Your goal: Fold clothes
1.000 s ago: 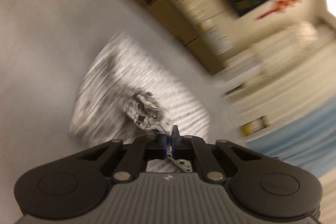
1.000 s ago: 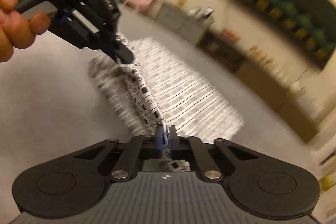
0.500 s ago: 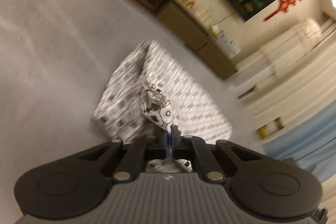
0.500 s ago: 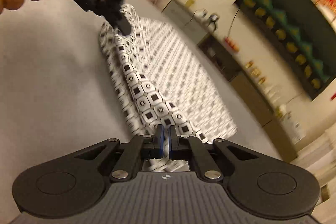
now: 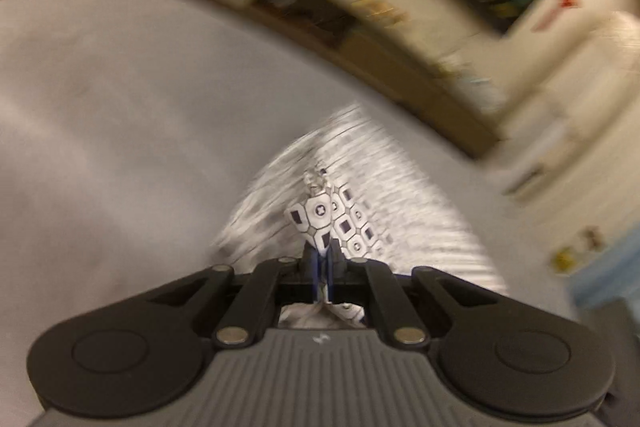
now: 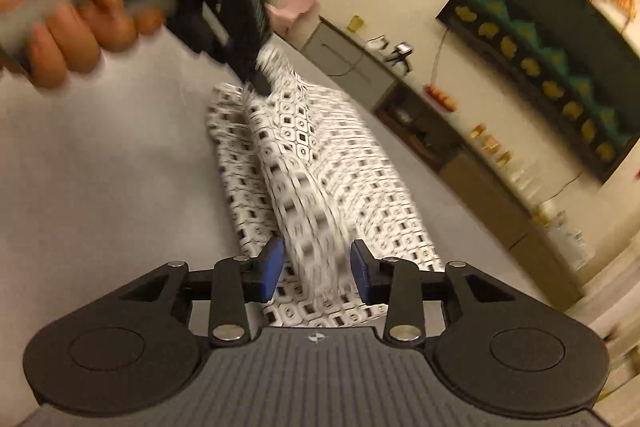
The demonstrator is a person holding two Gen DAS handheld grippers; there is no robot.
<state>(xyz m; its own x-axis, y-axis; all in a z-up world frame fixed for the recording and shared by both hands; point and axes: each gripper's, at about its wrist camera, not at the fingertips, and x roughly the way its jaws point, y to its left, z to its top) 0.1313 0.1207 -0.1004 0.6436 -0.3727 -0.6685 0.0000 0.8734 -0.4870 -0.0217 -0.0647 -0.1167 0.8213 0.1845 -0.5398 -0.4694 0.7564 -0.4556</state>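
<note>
The patterned garment (image 6: 320,163) is lying partly folded on the grey table (image 6: 100,167) — the left gripper (image 5: 322,259) is pinching its far corner, the right gripper (image 6: 318,267) is standing spread around a loose fold. Next, I'd guess, laying that corner flat.

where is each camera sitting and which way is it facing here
Left wrist: sits on the left gripper, looking along its shut fingers at the patterned cloth on the grey table; no hand shows.
Right wrist: sits on the right gripper, open, facing the cloth, the left gripper and the hand holding it.
Shared: cloth, table, wall cabinets.
</note>
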